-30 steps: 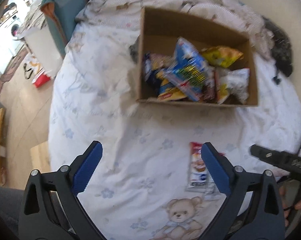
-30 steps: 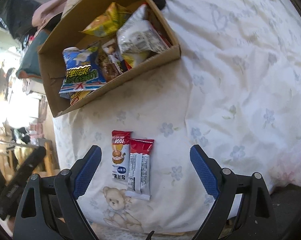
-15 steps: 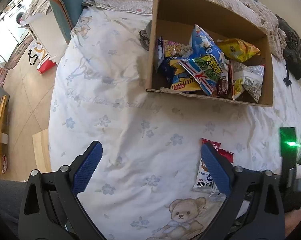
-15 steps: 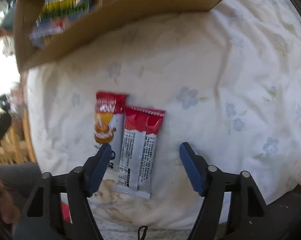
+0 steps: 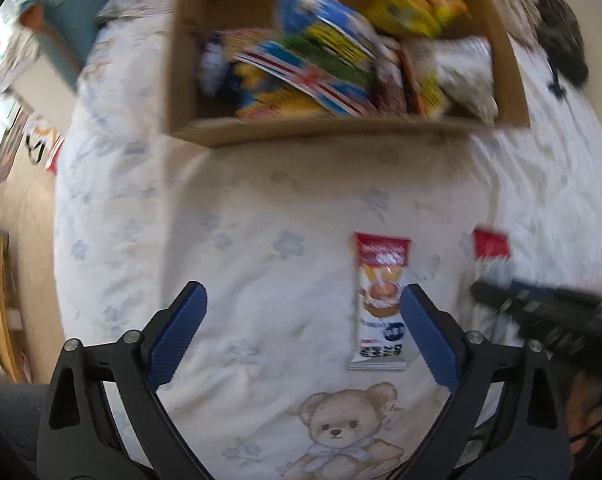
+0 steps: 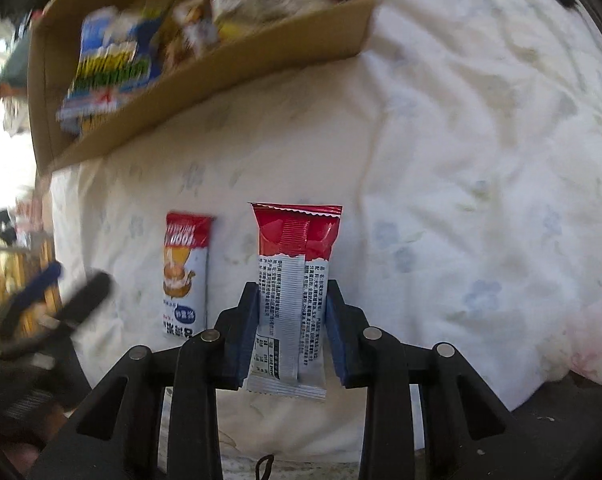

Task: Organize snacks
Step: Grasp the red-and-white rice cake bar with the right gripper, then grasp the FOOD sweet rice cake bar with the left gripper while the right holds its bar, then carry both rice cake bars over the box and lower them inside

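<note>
Now right gripper (image 6: 293, 312) has clamped the red-and-silver snack bar (image 6: 293, 280).

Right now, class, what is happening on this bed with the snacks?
A person is sorting snacks. The right hand-held gripper has closed on a red and silver snack bar above the bedsheet. The left hand-held gripper hangs open near the other snack bar. The cardboard box beyond holds several packets.
</note>
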A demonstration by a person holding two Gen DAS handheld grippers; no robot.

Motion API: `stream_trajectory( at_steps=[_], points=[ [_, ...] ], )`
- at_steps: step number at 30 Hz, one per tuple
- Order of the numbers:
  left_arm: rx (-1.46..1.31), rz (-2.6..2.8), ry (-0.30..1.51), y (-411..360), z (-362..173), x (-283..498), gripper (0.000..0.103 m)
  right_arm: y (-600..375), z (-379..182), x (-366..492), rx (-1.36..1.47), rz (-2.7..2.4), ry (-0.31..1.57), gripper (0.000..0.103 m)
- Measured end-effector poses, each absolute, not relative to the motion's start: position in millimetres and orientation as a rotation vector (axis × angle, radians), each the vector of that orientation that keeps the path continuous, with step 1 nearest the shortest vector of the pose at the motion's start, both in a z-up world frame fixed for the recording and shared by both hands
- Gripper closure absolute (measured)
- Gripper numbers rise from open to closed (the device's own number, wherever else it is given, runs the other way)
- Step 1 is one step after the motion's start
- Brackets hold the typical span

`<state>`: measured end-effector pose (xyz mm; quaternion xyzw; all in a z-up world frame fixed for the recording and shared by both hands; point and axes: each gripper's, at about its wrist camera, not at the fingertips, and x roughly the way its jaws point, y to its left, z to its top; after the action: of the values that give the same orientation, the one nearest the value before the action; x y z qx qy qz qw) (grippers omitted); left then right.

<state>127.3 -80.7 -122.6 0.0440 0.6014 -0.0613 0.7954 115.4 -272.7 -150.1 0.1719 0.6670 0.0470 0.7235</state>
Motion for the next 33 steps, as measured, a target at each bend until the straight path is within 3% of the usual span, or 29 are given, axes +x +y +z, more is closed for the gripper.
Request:
stream_trajectory(
  at_steps=[11,16,17,33],
  points=[
    [0.227,-0.286,1.373,-140,-167,116,0.021,-326,-132,102,0.515,0.040,1.395,0.070],
    [0.278,-0.315,1.370,-153,-172,113,0.056,-324,-131,102,0.524,0.042,1.392,0.070],
    [0.295,-0.304,1.360,-152,-172,113,0.074,-322,-131,102,0.521,0.047,1.392,0.070],
    [0.165,-0.191,1.319,-99,-146,113,0.075,-309,-136,107,0.493,0.061,1.397,0.070]
  ],
)
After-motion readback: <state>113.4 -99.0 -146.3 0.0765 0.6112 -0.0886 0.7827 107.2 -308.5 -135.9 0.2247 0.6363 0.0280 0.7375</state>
